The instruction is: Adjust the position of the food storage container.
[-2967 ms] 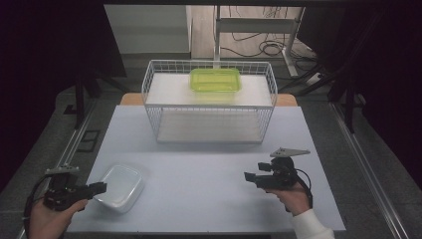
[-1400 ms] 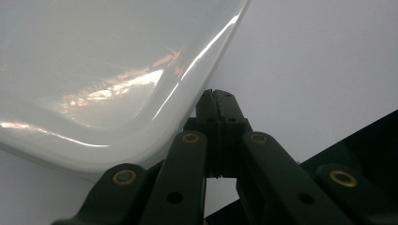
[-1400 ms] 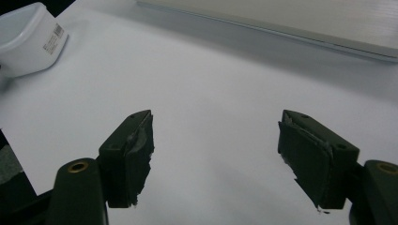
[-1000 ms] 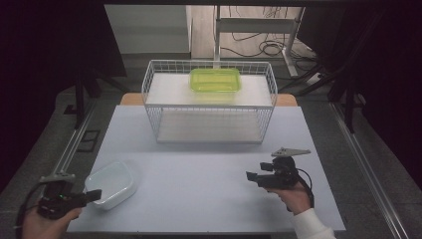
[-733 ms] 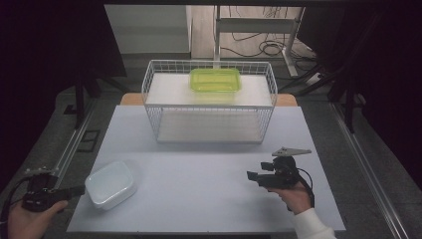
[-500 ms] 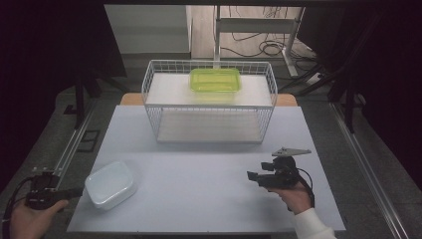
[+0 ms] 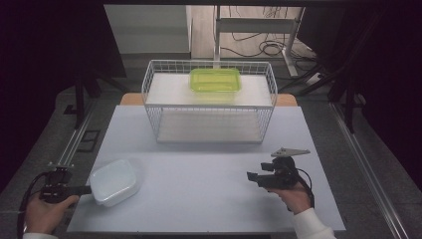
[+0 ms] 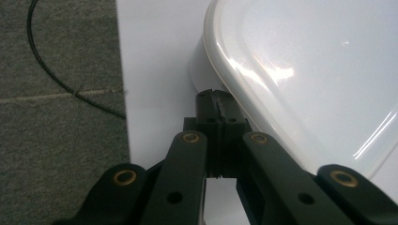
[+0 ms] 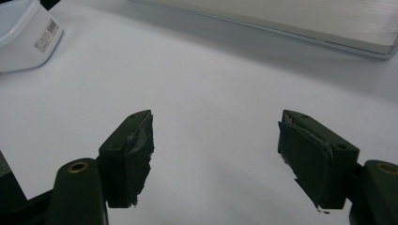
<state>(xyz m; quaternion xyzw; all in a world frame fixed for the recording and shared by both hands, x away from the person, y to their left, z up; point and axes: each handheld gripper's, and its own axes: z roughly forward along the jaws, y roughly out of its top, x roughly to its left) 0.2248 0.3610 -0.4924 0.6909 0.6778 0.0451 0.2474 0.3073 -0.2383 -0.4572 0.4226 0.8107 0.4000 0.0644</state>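
White tabletop [image 7: 209,184], bearing all else; beyond both tongs, a white wire basket rack [image 7: 209,102] with a translucent green rectangular plastic tub [image 7: 215,79] on its upper shelf, well apart from either tool. Just ahead of the left tongs [image 7: 85,189] lies an opaque white rounded-rectangular plastic lidded container [image 7: 114,181], resting flat near the table's left front corner; in the left gripper view its glossy domed lid [image 8: 319,70] overhangs the body, and the tongs' jaws stand pressed together with nothing between them, their tips just beside or touching the container's wall below the lid rim; contact cannot be told for certain. Right tongs [image 7: 253,178], jaws wide apart, empty, over bare table, the white container well off to their far side [image 9: 26,35]. Handling, as a judgement: light, stiff, thin-walled; smooth and likely slippery; apt to slide when nudged; best taken across the overhanging lid rim or a corner, not the domed top.
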